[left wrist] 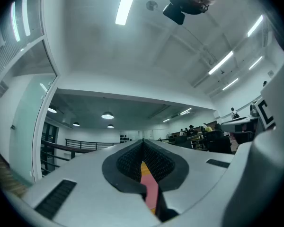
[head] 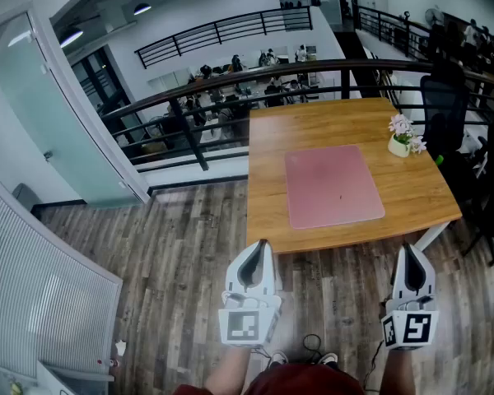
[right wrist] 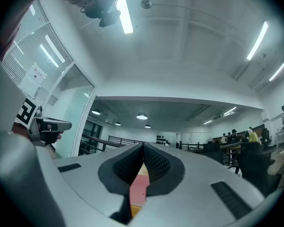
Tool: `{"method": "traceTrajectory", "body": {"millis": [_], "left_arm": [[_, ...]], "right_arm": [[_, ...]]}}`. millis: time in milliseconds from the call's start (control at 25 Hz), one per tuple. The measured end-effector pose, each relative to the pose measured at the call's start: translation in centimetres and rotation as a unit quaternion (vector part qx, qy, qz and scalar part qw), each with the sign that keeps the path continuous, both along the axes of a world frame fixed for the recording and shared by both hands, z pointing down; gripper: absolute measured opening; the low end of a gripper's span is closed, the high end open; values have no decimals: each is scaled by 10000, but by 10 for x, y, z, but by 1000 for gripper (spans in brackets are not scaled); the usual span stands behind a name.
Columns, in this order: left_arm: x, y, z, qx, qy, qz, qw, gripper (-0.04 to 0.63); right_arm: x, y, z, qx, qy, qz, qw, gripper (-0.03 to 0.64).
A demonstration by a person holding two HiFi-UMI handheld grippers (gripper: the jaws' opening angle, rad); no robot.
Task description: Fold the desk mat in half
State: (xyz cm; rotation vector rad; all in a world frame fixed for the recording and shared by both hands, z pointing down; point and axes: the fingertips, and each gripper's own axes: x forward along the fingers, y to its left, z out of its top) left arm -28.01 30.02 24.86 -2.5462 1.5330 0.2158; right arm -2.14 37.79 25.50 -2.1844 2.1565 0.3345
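Observation:
A pink desk mat (head: 331,186) lies flat and unfolded on a wooden table (head: 272,171). My left gripper (head: 261,244) is held over the floor in front of the table's near edge, jaws shut and empty. My right gripper (head: 412,249) hangs near the table's front right corner, also shut with nothing in it. A strip of the pink mat (left wrist: 150,187) shows through the slit between the jaws in the left gripper view, and the same mat (right wrist: 139,188) in the right gripper view.
A small white pot of pink flowers (head: 403,135) stands on the table right of the mat. A black office chair (head: 445,109) is at the table's right side. A dark railing (head: 230,89) runs behind the table. A glass partition (head: 41,105) stands at left.

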Motion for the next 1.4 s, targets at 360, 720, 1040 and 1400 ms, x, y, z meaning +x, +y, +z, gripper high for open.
{"method": "traceTrajectory", "body": {"millis": [360, 720, 1040, 1400], "left_arm": [[-27, -6, 5, -54, 60, 7, 10000, 18], [-78, -32, 25, -321, -173, 25, 9993, 18], [-97, -56, 45, -450, -262, 214, 9984, 18], [-54, -116, 67, -558, -377, 256, 9974, 20]], "right_arm": [[-37, -8, 6, -67, -65, -73, 9999, 11], [-97, -33, 19, -174, -76, -102, 9998, 11], [-125, -52, 39, -302, -97, 42, 9995, 11], [-85, -108, 51, -405, 10, 35, 9992, 11]]}}
